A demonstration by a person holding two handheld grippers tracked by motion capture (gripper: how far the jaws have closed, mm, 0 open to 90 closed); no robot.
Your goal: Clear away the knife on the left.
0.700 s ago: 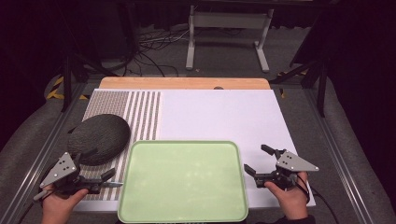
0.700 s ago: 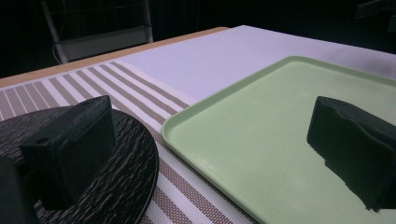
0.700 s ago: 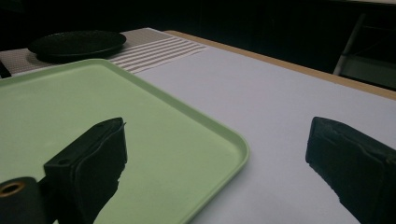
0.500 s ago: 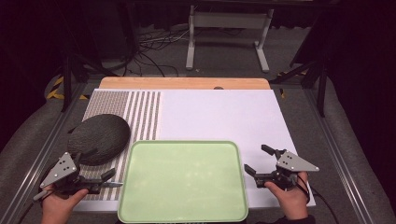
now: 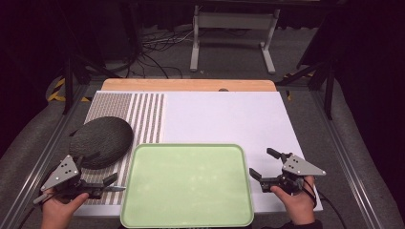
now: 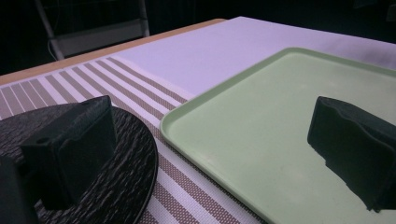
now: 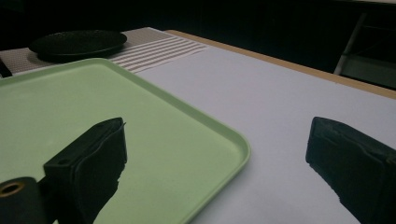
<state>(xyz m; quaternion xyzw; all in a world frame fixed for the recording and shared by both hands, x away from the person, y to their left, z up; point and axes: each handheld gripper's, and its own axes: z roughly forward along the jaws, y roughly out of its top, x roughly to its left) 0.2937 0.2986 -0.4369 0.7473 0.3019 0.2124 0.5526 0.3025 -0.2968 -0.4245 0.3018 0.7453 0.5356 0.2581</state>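
— White matting is covering the counter (image 5: 224,114); where's the green tray (image 5: 186,183) sitting?

— At the near edge. I'm holding the left gripper (image 5: 95,169) and right gripper (image 5: 263,164) beside it, jaws open, empty.

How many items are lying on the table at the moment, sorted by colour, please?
Pale green rectangular plastic tray: 1
Dark textured round plate: 1
White mat with brown-striped end: 1
Total: 3
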